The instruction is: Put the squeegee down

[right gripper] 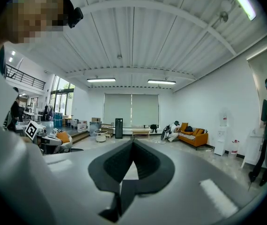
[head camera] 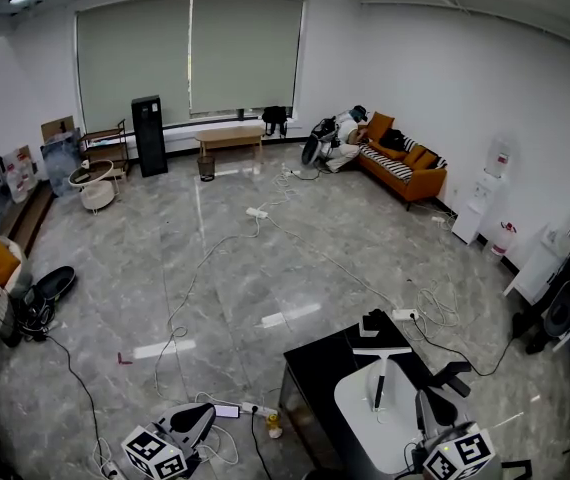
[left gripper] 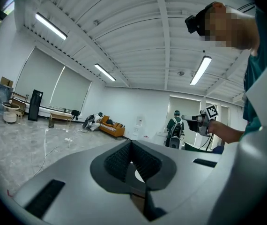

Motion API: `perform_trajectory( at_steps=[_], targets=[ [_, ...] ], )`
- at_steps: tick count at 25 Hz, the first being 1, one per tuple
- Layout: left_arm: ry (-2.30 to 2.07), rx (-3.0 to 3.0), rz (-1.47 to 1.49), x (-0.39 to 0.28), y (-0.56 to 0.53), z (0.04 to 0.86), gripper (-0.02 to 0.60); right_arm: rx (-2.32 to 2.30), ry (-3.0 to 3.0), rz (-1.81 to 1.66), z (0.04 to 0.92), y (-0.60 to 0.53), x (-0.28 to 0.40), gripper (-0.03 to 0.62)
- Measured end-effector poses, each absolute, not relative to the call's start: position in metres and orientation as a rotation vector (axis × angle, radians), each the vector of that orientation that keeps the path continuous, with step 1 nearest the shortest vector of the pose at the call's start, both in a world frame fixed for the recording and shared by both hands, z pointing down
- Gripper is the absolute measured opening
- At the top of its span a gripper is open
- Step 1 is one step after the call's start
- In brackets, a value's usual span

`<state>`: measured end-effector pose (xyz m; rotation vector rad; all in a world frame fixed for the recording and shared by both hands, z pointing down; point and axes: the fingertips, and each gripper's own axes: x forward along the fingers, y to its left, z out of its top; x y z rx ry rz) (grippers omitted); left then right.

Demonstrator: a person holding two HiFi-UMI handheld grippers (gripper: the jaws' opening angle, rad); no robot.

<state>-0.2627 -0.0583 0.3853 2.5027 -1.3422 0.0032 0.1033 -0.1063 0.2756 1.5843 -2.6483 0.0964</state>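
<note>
Shows a white squeegee lying flat on a white oval board, blade end farthest from the camera, dark grip towards the viewer. Touches neither gripper. Places the board on a black table at the lower right of the head view. Sets a small black object at the table's far edge, just beyond the blade; possibly a bracket, too small to tell.

Finds the left gripper with its ridged jaws closed together on nothing, held low at the left, well apart from the table. Finds the right gripper likewise closed and empty, near the board's right side.

Spreads a grey marble floor beyond, crossed by loose cables and a power strip. Puts an orange sofa against the far right wall.

Cuts off both grippers at the bottom edge of the head view; hides the board's near right edge behind the right gripper.
</note>
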Motion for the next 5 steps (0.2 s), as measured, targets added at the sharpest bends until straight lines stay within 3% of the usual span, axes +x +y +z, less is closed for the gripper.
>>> perform_trajectory(
  at_steps=[5],
  targets=[
    [-1.328,2.505,-0.012,-0.255,-0.051,0.371,0.005,1.598,-2.645,0.093,0.263,-0.098,0.107,0.006]
  ],
)
